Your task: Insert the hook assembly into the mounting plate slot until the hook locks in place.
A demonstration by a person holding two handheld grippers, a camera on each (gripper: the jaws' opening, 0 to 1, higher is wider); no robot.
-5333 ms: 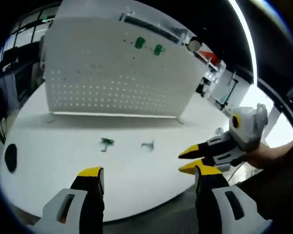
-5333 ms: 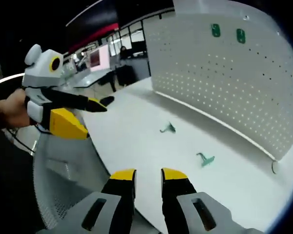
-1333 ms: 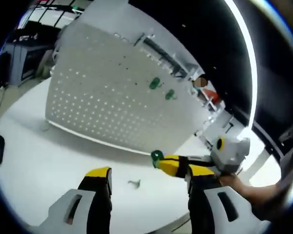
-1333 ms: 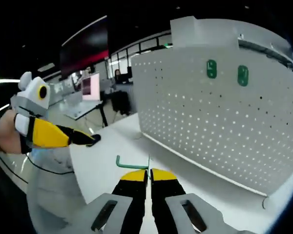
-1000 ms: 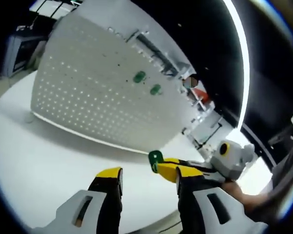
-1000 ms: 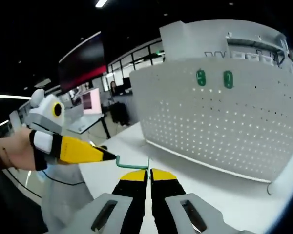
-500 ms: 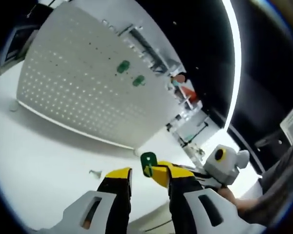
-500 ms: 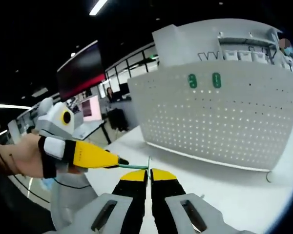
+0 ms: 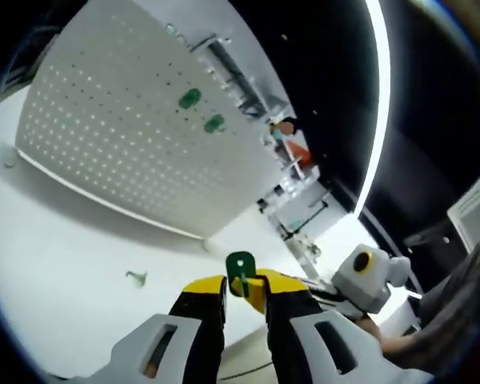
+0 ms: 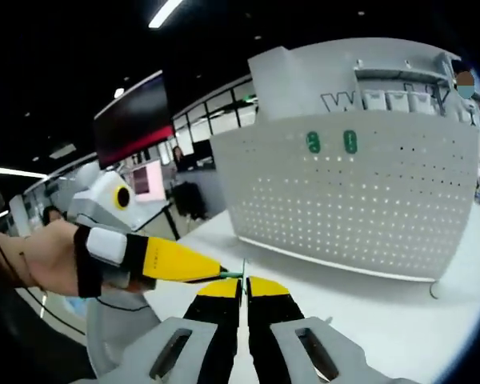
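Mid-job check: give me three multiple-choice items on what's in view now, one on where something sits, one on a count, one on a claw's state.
1. Where is the small loose hook?
A. on the white table
B. hanging on the pegboard
C. in the left claw

2. How many green plates are mounted on the pegboard?
A. one
B. two
C. four

3. What is the right claw doing?
A. wide open
B. resting on the table
C. shut on a green part

Answers:
1 A: the loose hook lies on the table, below the pegboard.
2 B: two green plates sit side by side near its top.
3 C: the right claw pinches the green part.
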